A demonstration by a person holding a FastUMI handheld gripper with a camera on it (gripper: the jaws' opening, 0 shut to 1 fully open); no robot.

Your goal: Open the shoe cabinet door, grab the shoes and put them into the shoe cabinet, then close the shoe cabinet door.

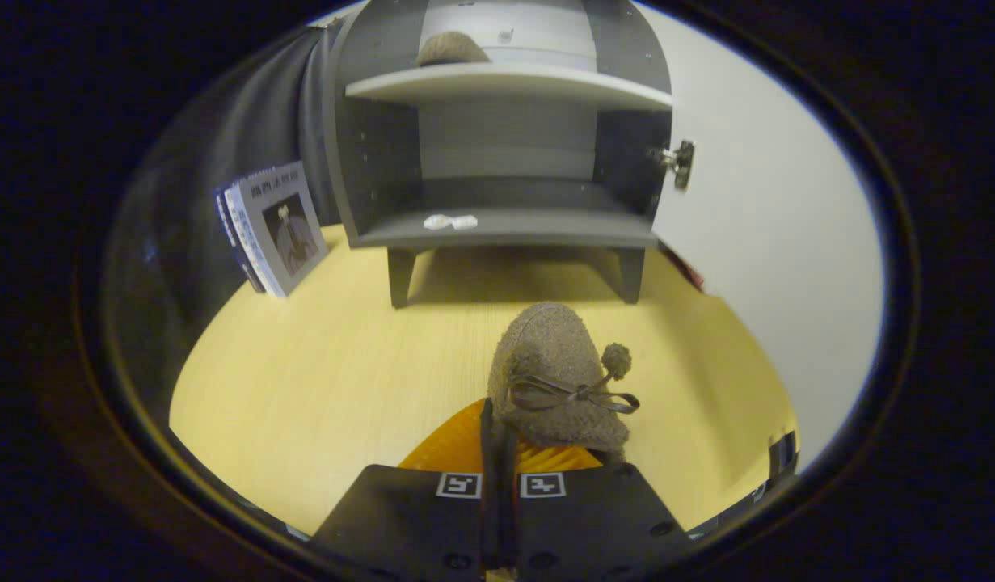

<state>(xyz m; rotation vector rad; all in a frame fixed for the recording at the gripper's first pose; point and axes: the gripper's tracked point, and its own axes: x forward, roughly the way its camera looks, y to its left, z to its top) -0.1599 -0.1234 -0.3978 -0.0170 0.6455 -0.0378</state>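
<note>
Claw clenched, fingers pressed together on the back edge of a fuzzy brown shoe with bow and pompom. Shoe toe points at the shoe cabinet ahead on the bench. Cabinet door swung open to the right. Second shoe already on the upper shelf. Books lean left of the cabinet.

Gripper rig up close

The gripper has a flat matte body with two square black-and-white tag markers side by side, plus a few round screw holes lower down.
</note>
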